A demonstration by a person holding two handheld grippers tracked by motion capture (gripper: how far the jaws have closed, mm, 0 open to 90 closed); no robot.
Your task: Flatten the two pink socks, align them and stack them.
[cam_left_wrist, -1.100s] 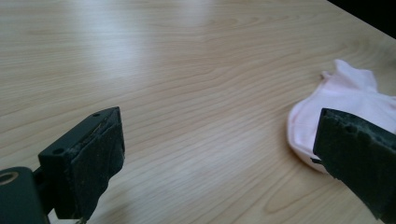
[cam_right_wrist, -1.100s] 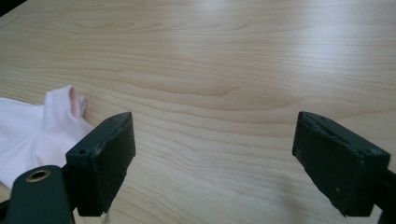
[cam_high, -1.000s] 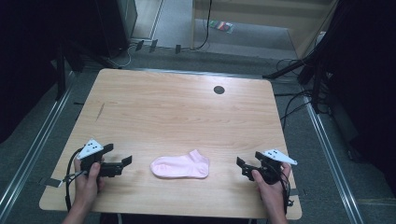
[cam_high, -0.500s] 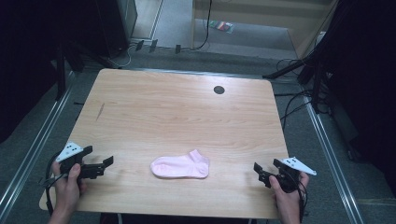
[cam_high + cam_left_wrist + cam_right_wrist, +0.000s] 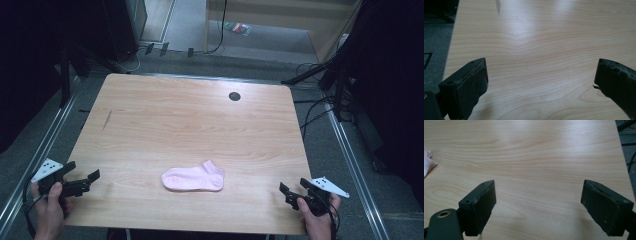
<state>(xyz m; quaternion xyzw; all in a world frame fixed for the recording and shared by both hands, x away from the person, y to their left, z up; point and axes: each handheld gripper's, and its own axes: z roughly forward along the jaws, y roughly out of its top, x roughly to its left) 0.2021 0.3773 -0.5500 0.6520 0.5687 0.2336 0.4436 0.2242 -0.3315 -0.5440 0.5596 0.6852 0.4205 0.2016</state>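
I see the pink sock [image 5: 193, 178] lying flat near the worktop's [image 5: 200, 120] front edge, midway between my two claws. My left claw [image 5: 82, 183] sits at the front-left corner, jaws spread wide and empty. My right claw [image 5: 291, 193] sits at the front-right corner, likewise gaping with nothing held. Bare wood lies ahead of both.

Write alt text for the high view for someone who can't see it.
A pink sock lies flat near the front edge of a wooden table. A person holds the left gripper and the right gripper, both open, at the table's front corners, apart from it.
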